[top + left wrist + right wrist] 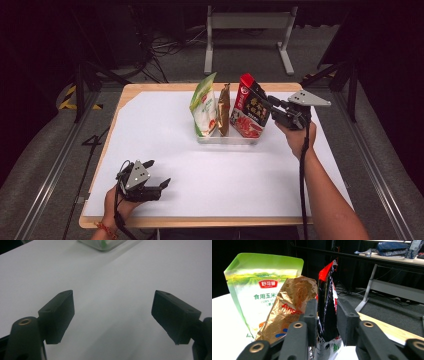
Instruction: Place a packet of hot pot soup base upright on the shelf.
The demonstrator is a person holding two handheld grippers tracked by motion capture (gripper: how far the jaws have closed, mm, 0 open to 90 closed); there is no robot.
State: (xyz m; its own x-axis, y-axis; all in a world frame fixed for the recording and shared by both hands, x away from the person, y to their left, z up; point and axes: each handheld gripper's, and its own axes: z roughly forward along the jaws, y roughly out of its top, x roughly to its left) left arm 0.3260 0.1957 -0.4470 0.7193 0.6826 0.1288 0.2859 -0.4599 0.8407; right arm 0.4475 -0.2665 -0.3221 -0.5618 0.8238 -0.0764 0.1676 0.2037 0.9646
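A clear tray (227, 140) at the middle back of the white mat holds three upright pouches: a green one (204, 105) (259, 290), a brown one (223, 109) (289, 307) and a red and black one (250, 107) (327, 297). My right gripper (266, 102) (327, 320) comes in from the right with its jaws pressed on both sides of the red and black pouch's edge; that pouch tilts toward it. My left gripper (159, 173) (112, 315) rests low near the mat's front left corner, its jaws wide apart with nothing between them. The tray's corner (102, 243) lies far ahead of it.
The white mat (165, 125) covers a wooden table (125, 92). A white desk frame (247, 35) and cables stand on the floor behind. Black stands flank the table at left and right.
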